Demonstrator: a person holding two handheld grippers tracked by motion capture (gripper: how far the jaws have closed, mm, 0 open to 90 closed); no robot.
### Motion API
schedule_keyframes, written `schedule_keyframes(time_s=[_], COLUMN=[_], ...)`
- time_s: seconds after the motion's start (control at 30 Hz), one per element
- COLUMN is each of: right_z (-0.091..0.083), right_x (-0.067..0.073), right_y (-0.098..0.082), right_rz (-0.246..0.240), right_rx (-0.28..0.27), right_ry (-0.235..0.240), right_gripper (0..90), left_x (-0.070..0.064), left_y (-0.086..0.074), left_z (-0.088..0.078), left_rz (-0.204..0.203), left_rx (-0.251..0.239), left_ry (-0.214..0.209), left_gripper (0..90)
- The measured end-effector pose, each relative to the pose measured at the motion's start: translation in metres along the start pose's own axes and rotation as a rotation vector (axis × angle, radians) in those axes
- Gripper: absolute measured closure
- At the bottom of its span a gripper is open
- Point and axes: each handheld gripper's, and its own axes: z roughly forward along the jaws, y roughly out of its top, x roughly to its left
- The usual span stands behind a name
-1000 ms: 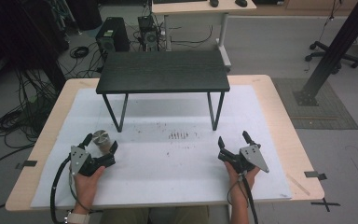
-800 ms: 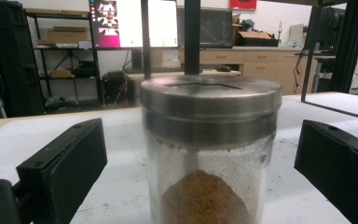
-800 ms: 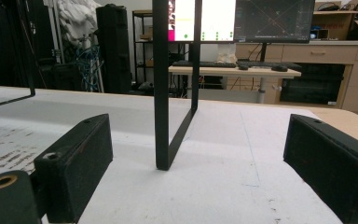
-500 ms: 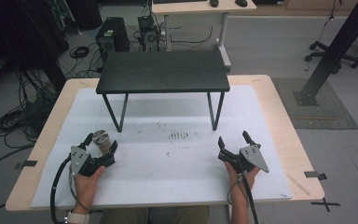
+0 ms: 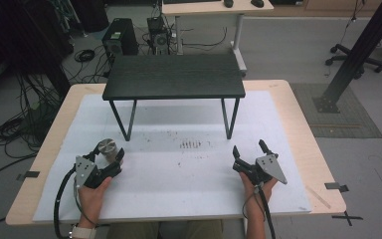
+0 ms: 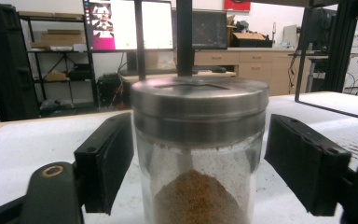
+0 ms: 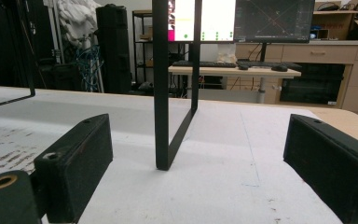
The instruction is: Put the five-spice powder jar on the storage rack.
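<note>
Currently the left gripper (image 5: 110, 157) stands low on the white mat (image 5: 179, 199), its jaws set on either side of a glass jar (image 6: 199, 154). The jaws have just been closing around the jar. In the left gripper view one pad (image 6: 107, 163) lies against the glass while the other stands just clear of it, so the grasp is not yet complete. The jar stands upright on the mat at the near left; it has a metal lid (image 6: 199, 100) and holds brown powder (image 6: 198, 198). This level, straddling approach suits a side grasp on the glass wall below the lid.

The right gripper (image 5: 249, 153) rests released on the near right, nothing between its jaws, presumably in reserve. Farther back, a small black table (image 5: 174, 75) stands on the mat.
</note>
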Motion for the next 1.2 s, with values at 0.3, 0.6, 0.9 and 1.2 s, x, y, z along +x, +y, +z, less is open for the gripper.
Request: schedule_keyframes(time_s=[0.3,0.6,0.9,1.2], right_z=[0.0000,0.0000,0.0000,0.0001], right_x=[0.0000,-0.0001,-0.0001,-0.0001], right_y=[0.0000,0.0000,0.0000,0.0000], right_rz=[0.000,0.001,0.001,0.000], right_rx=[0.000,0.000,0.000,0.001], right_ry=[0.000,0.000,0.001,0.001], right_gripper=[8.2,8.2,8.2,8.2], left_x=[-0.0003,-0.0002,0.0000,0.0001], left_y=[0.0000,0.0000,0.0001,0.0001], left_z=[-0.0001,-0.0001,-0.0001,0.0000], left_rz=[0.004,0.000,0.000,-0.002], left_rx=[0.001,0.004,0.004,0.004], left_ry=[0.005,0.011,0.010,0.010], left_gripper=[36.3,42.7,42.7,42.7])
